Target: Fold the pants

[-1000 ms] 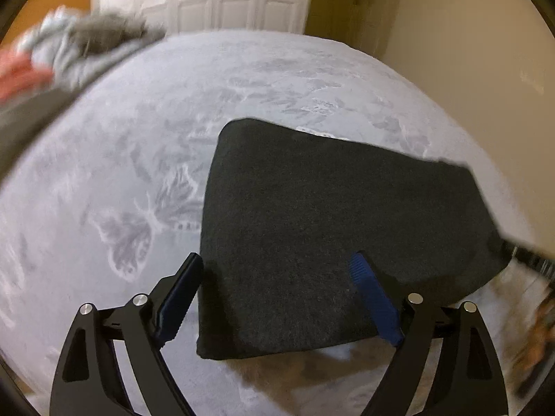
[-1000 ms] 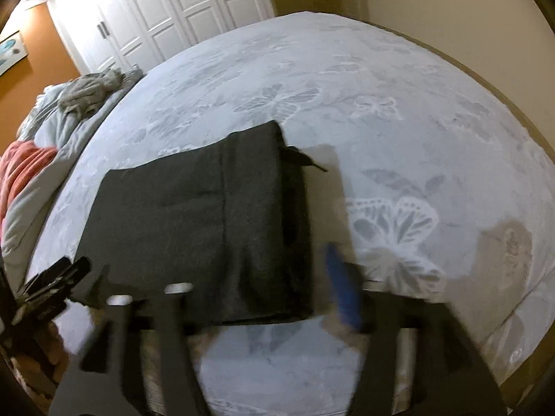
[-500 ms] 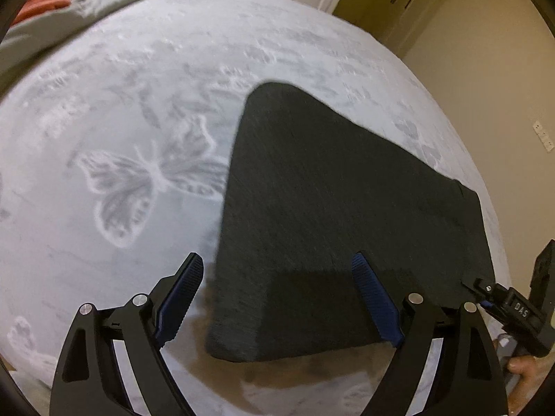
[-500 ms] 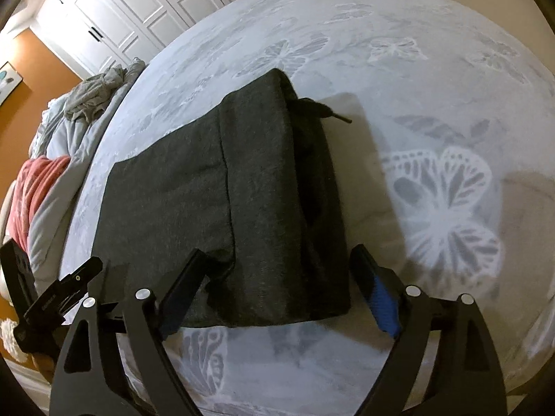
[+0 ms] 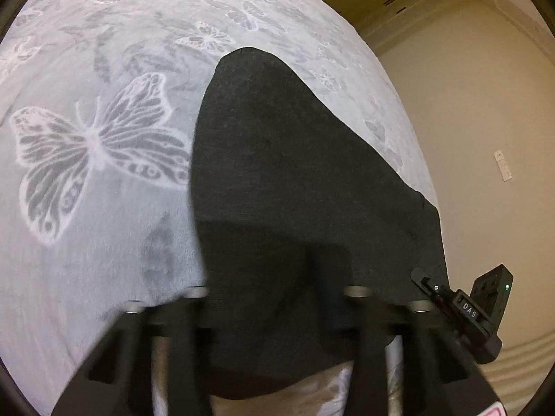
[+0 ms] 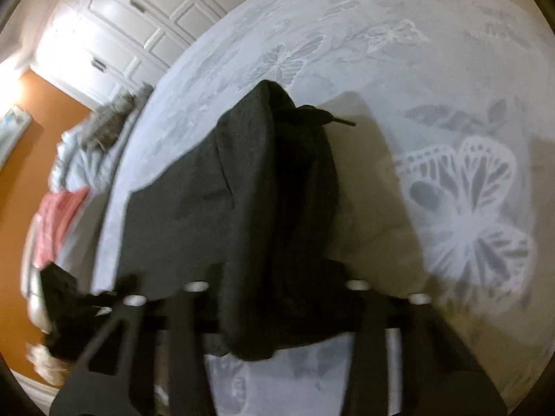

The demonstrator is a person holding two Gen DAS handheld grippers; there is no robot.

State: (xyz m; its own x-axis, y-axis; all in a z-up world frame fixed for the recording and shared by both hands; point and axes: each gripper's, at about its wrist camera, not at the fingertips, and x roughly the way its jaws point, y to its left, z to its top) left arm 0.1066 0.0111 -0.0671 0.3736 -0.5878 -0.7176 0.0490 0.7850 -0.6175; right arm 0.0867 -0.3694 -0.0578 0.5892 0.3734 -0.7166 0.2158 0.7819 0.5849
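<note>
- Left wrist view: the pants (image 5: 295, 180), dark grey and already folded into a thick pad, lie on the bed (image 5: 86, 208) with their near edge under both tools.
- Their long axis runs across from one tool to the other — each hand has its own near corner, neither nearer.
- Left gripper (image 5: 277, 298): jaws closing, cloth between them at the near left corner; whether the pads press yet, I cannot tell.
- Right gripper (image 6: 277, 294): jaws closing too, the bulky waist end bunched between them; a drawstring (image 6: 326, 118) pokes out beyond.
- Next move, I judge: lift this near edge and carry it away over the far edge.
- Bed cover is pale grey with white butterflies.
- Beyond — beige wall (image 5: 468, 121), white wardrobe (image 6: 131, 24), laundry pile (image 6: 69, 187).
</note>
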